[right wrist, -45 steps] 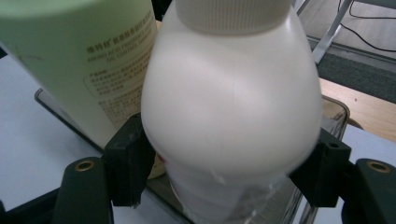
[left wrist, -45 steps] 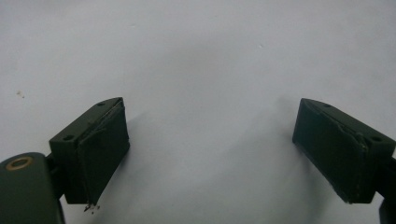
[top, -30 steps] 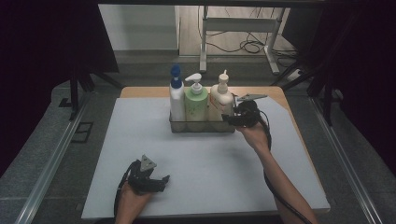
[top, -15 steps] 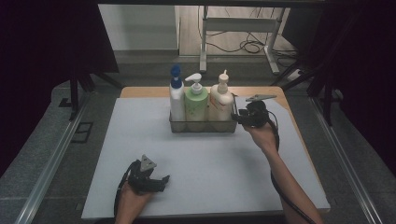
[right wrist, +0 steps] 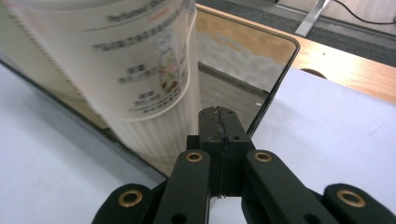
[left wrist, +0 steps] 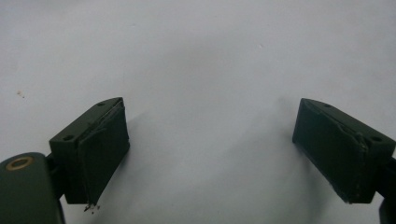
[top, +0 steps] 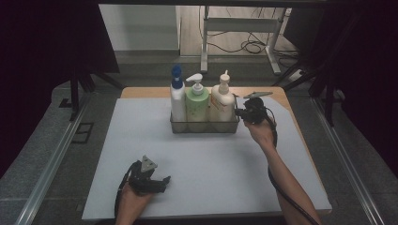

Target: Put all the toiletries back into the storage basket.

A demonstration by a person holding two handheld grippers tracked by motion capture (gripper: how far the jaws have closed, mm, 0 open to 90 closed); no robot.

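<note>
A clear tray [top: 202,127] stands at the far middle of the white mat and holds three pump bottles: a white one with a blue cap [top: 177,101], a green one [top: 197,101] and a cream one [top: 222,103]. My right gripper [top: 238,112] is at the tray's right end. In the right gripper view its jaws [right wrist: 219,121] have just been closing and now meet, right by the tray's rim [right wrist: 280,79] and the cream bottle [right wrist: 140,70]. Whether they pinch the wall I cannot tell. My left gripper [top: 164,180] rests open near the front, nothing between its jaws [left wrist: 210,149].
The white mat [top: 141,140] covers a wooden table whose edge shows behind the tray [right wrist: 345,65]. Metal rails run along both sides of the table. A cable trails from the right gripper along the forearm.
The right hand has shifted slightly to the right at the tray's end. The left gripper and the bottles have kept still.
</note>
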